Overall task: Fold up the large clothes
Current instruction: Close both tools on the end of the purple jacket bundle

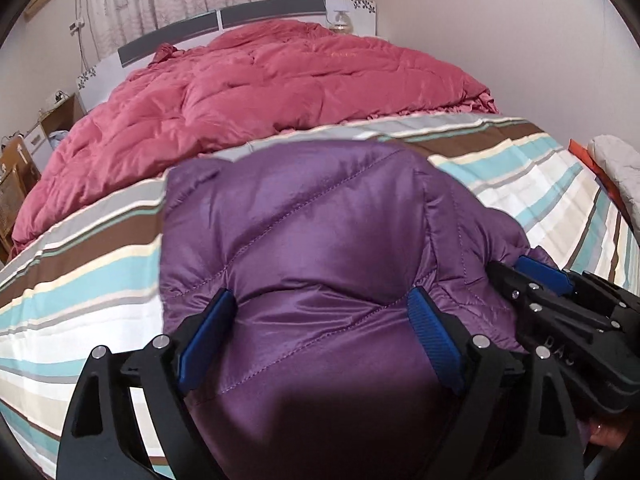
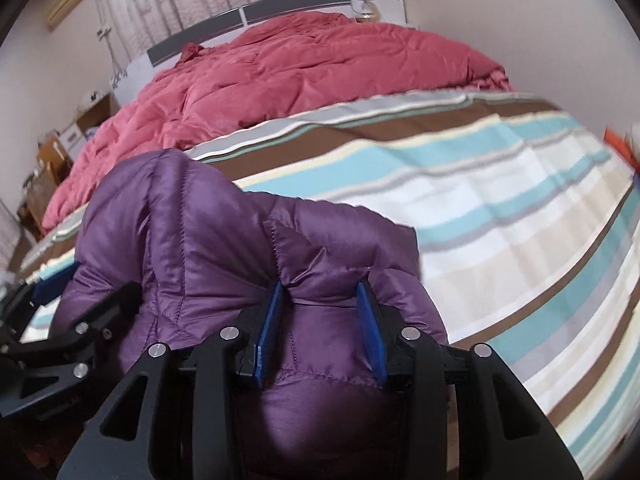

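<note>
Centrally, purple down jacket (image 1: 312, 240) heaped in a puffy, doubled-over mound on the striped sheet (image 1: 80, 280), close to the near edge of the bed and well apart from the pink quilt (image 1: 280, 80) piled toward the headboard (image 1: 272, 10).

Left gripper (image 1: 320, 294): blue pads spread wide, astride a broad quilted panel at the near side of the mound; fabric swelling up between the pads, no pinch visible, hence read as open.

Right gripper (image 2: 320, 286): pads at a narrower gap, just beside the left tool, set over a seamed fold at the right flank of the mound. Padding filling the whole gap and puckering at both tips; impossible to tell whether pressed or merely touched.

Step in hand, as judged: end of one fold, with the near portion laid over the rest and both tools at the point of letting go. Garment far from flat; task judged roughly midway, with a compact bundle not yet formed.

Next move, as judged: withdraw both tools toward the near edge without dragging the slippery shell, then press the trapped air out of the mound before taking fresh corners. Main risk: springy filling pushing the fold back open once released.
</note>
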Demonstrator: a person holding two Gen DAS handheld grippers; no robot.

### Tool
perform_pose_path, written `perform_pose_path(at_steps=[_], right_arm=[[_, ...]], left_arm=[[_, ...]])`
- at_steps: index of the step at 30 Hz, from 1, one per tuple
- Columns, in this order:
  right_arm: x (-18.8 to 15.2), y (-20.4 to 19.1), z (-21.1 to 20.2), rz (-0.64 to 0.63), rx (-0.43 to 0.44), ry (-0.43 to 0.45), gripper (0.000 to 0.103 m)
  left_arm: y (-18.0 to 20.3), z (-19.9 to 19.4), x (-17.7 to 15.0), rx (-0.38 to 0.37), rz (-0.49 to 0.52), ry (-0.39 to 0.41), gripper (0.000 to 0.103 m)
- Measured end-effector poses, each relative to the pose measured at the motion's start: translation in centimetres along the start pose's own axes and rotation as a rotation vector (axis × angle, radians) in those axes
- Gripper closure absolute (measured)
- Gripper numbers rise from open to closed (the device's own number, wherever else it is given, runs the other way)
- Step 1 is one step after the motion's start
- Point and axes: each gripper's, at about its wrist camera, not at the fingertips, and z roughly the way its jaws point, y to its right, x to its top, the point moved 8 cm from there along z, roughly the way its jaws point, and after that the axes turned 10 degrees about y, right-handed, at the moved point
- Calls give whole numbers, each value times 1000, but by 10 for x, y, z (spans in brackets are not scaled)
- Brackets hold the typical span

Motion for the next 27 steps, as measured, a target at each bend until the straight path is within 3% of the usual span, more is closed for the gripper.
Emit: perform_pose_path(at_steps=[15,21,27], right_arm=[[-7,1,6,-38,-29,61,65],[-2,-2,-33,-23,19,99,65],[-24,-2,-58,-60,26,98,65]], left_arm=[[8,9,-10,28,23,24,12],[6,-11,-15,50,42,55,12],[12,-50,-31,61,71,120,12]])
